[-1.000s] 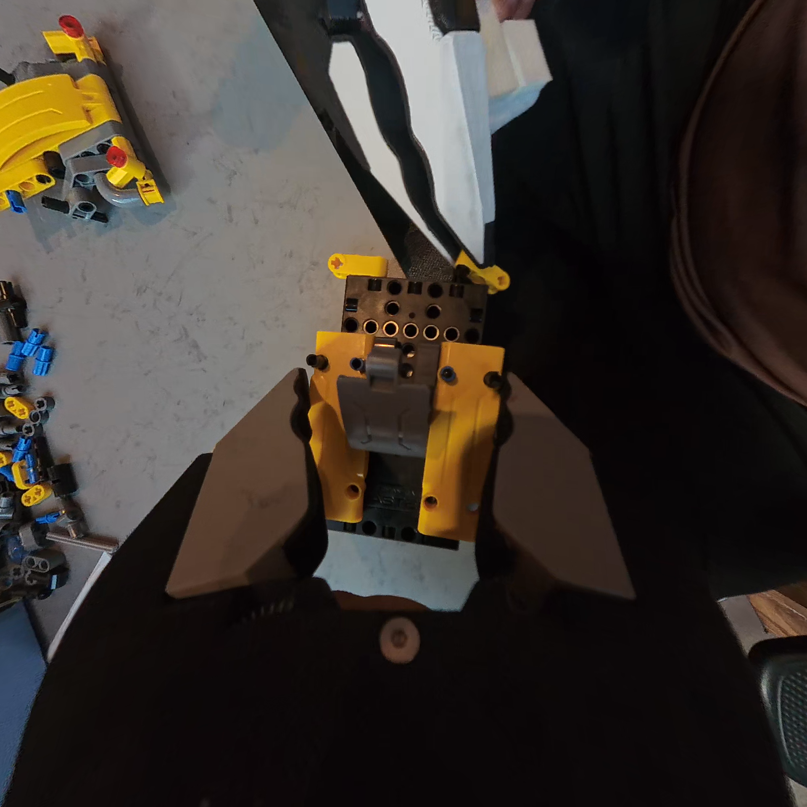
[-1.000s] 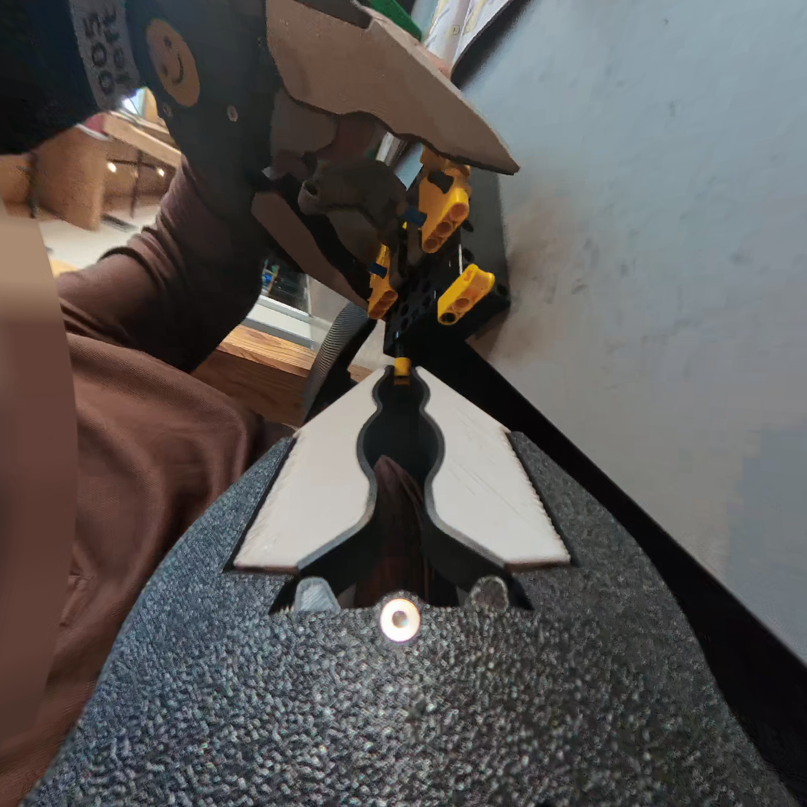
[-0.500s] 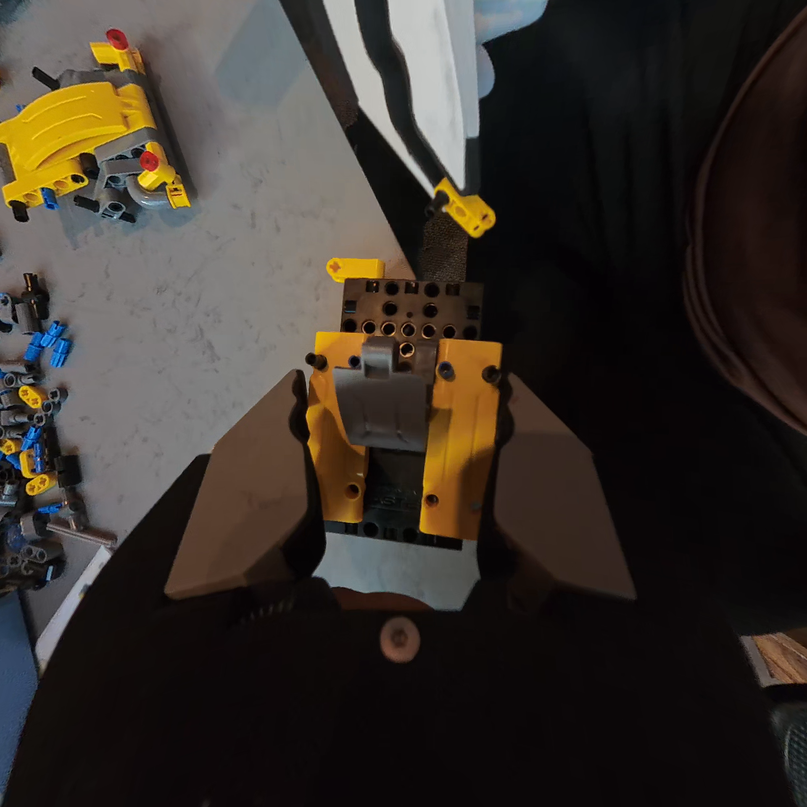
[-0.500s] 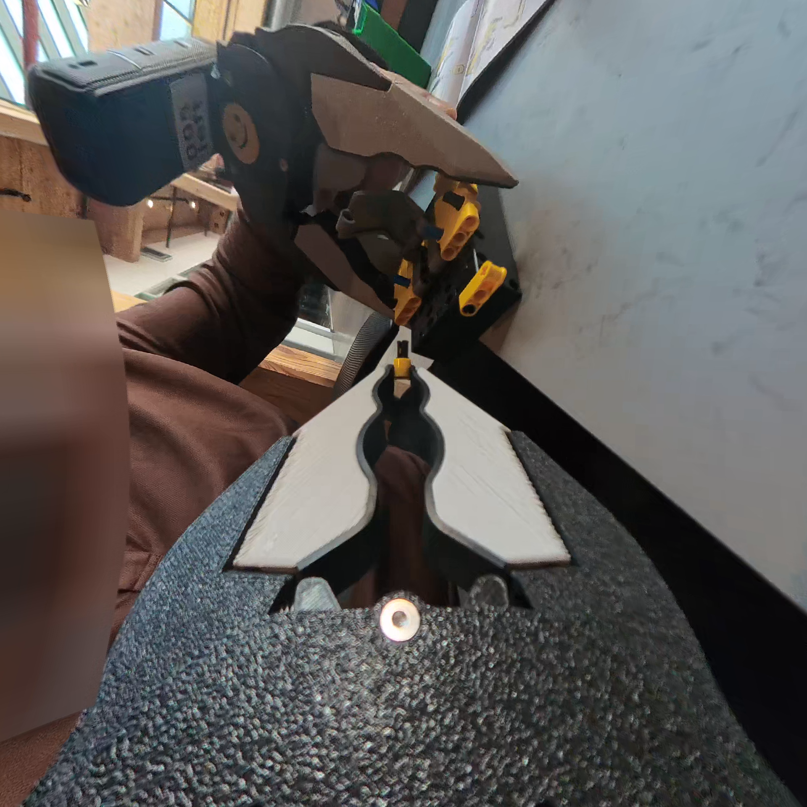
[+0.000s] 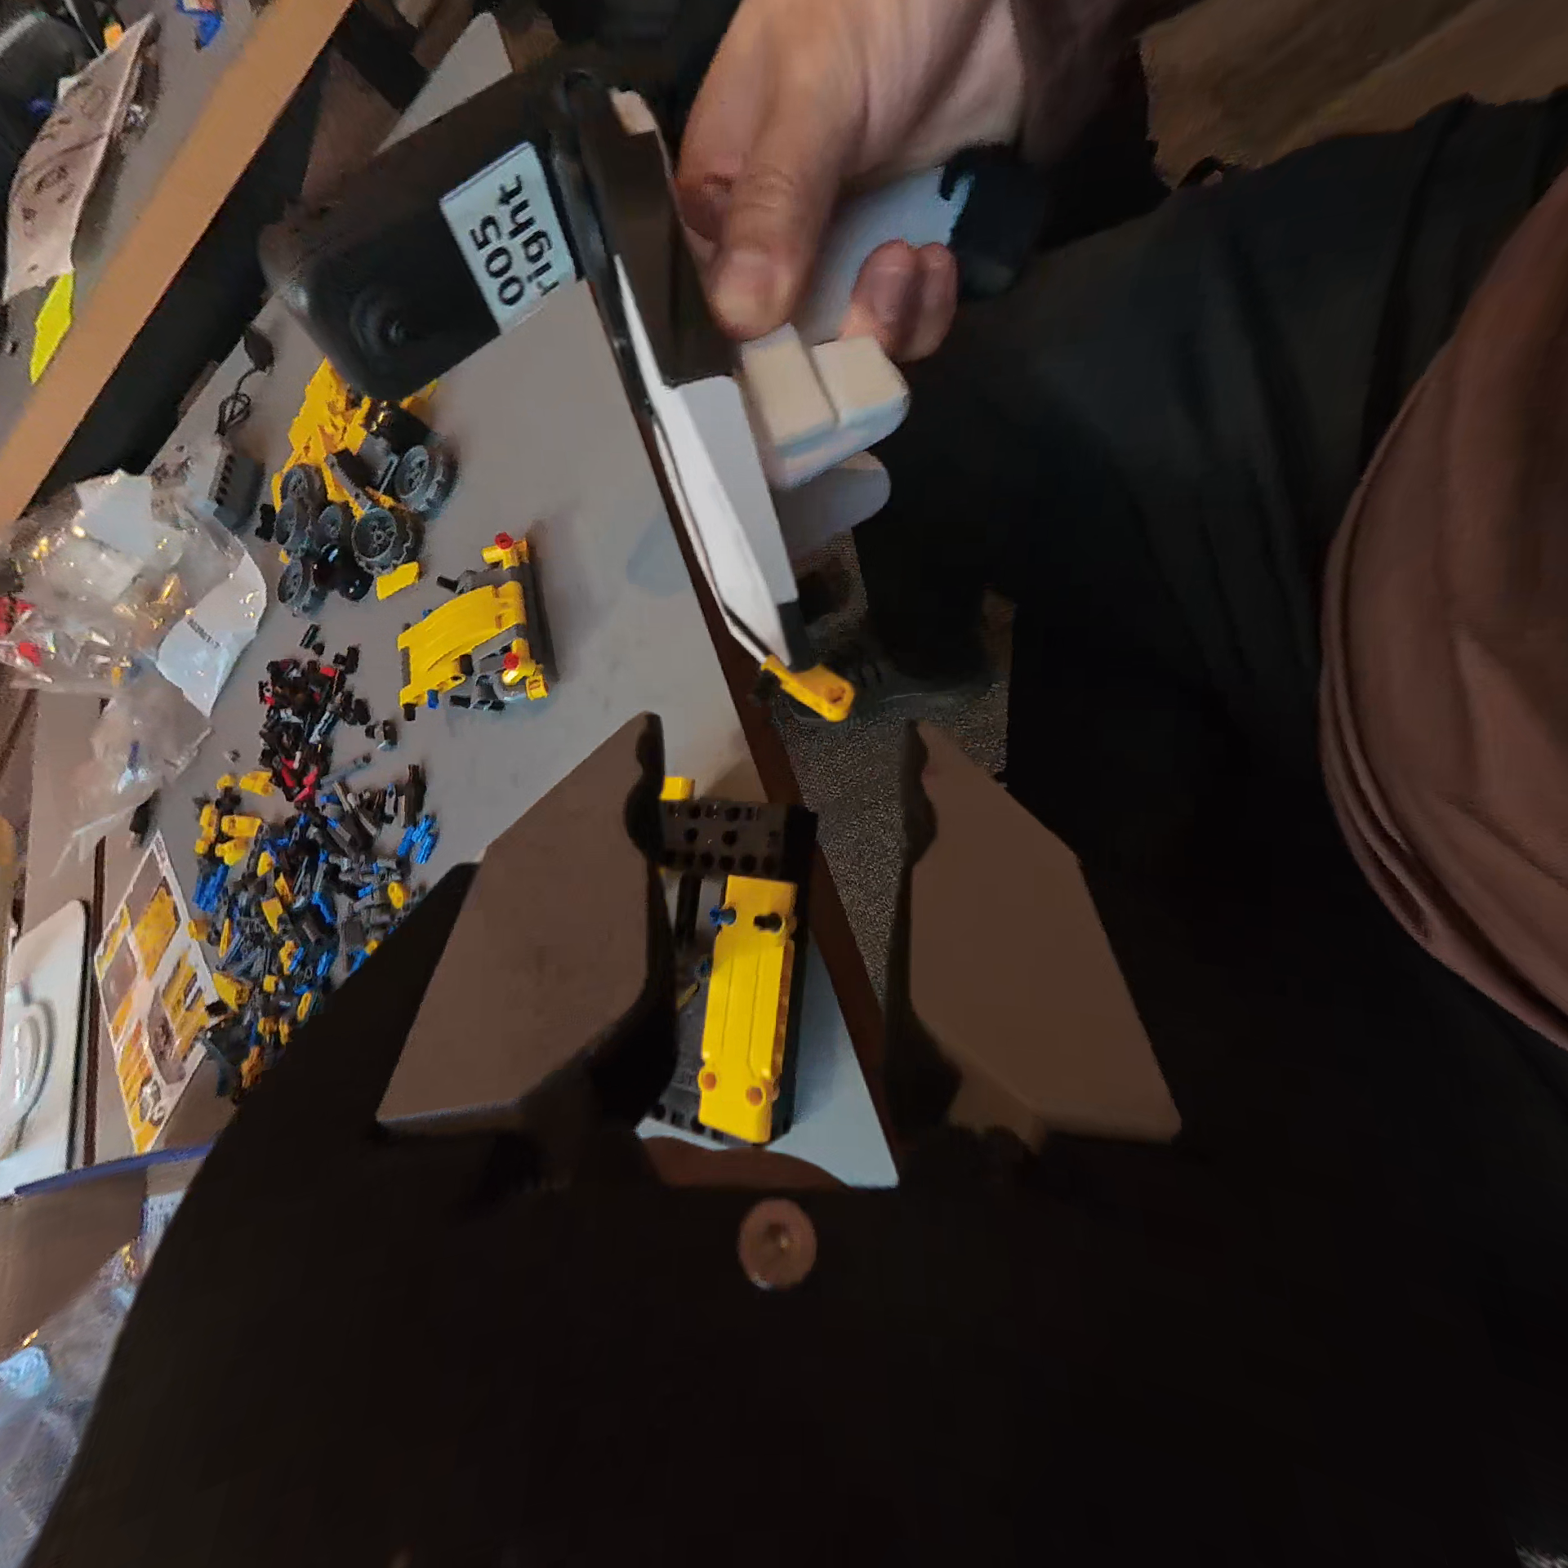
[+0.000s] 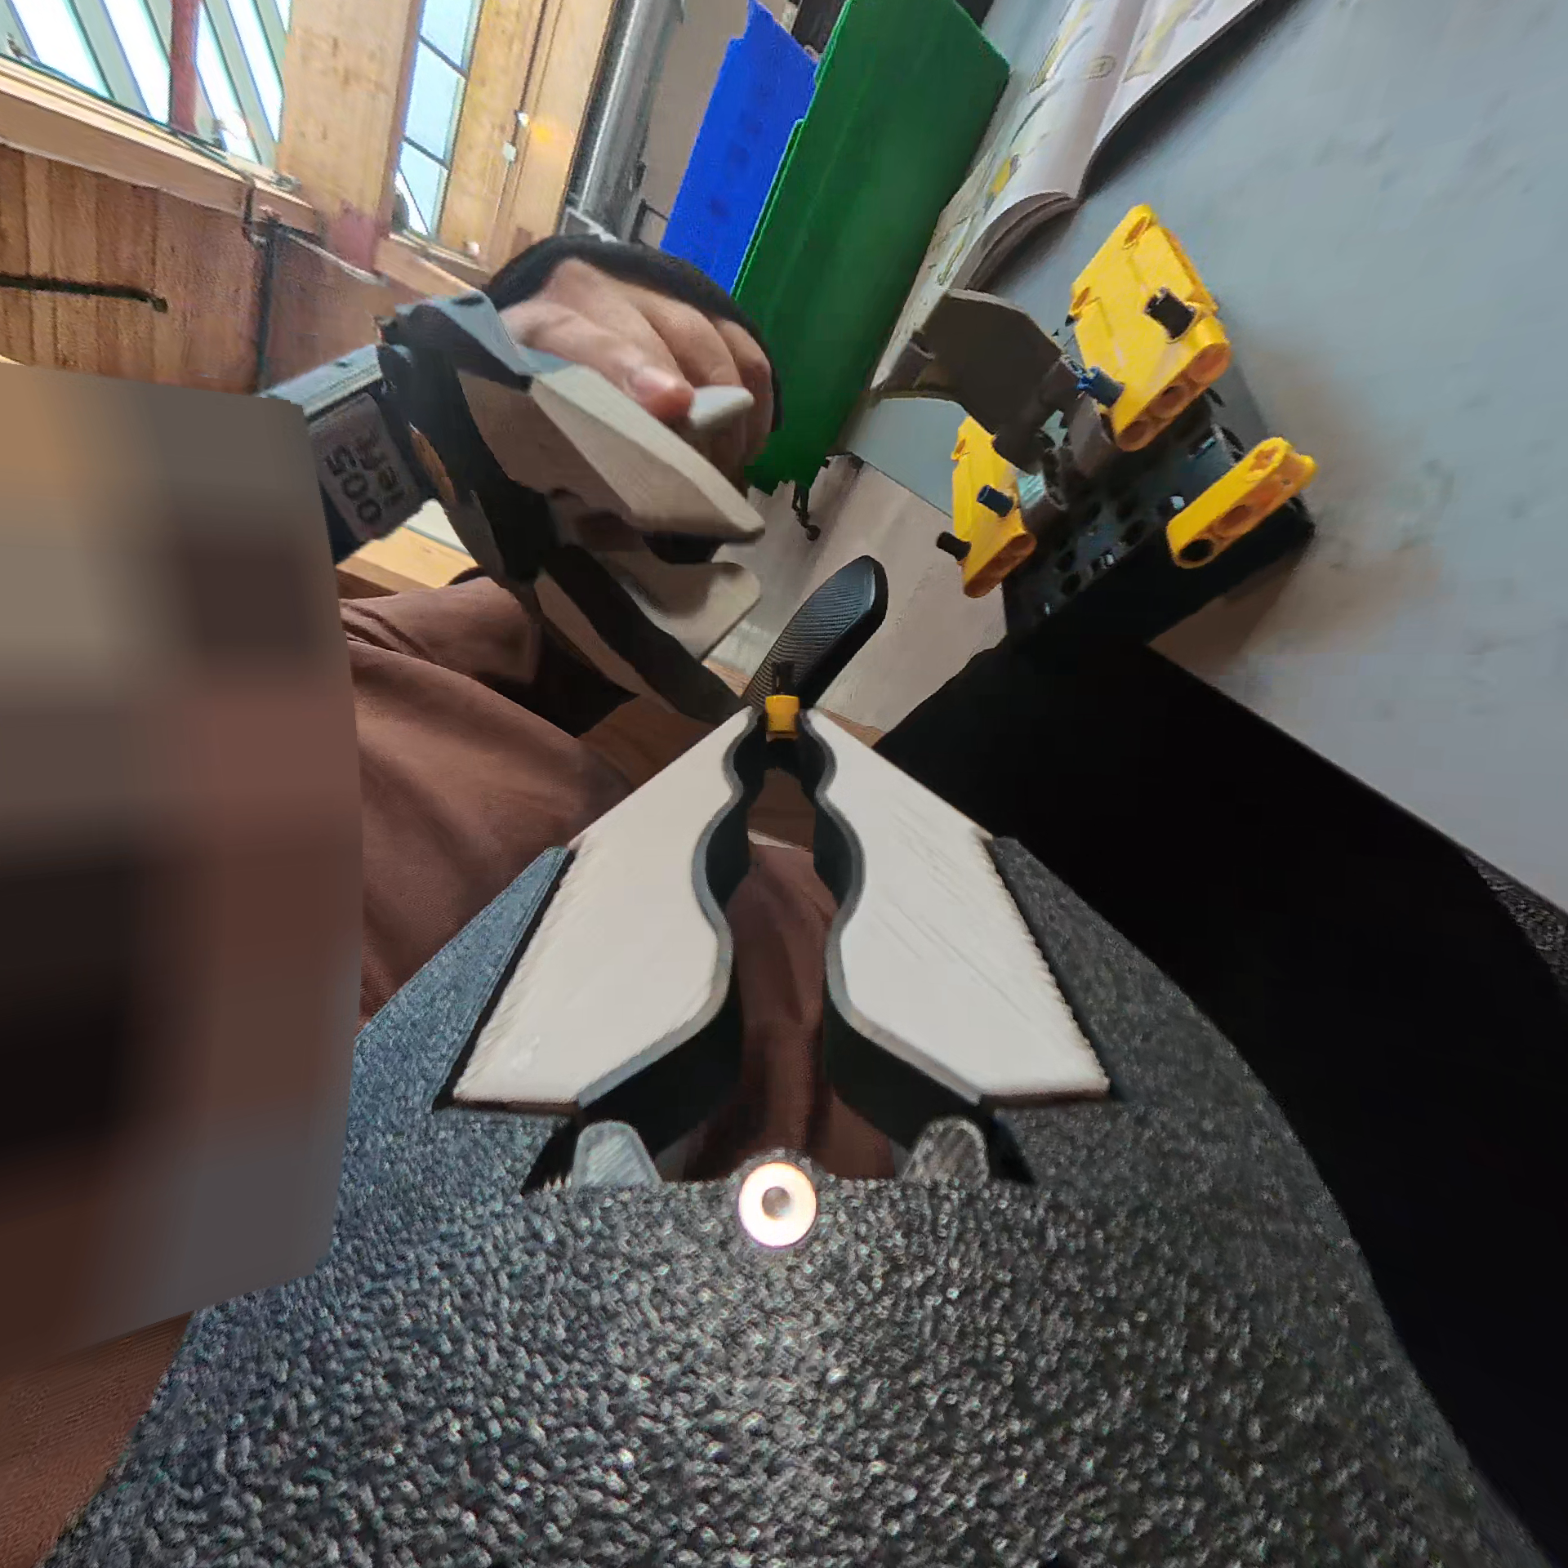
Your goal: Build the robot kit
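Two grippers by the edge of a grey table (image 5: 585, 475), one holding a small yellow piece.

The left gripper (image 5: 781, 814) has its fingers spread apart above a black-and-yellow brick model (image 5: 742, 959) lying on the table's edge, not gripping it. The right gripper (image 6: 779, 721) is clamped on the yellow piece (image 6: 781, 711), just off that edge. Loose bricks (image 5: 297, 882) lie farther in on the table.

Left wrist view looks steeply down, right seemingly low and sideways; both share the yellow-black brick assembly (image 5: 747, 976) (image 6: 1137, 441).
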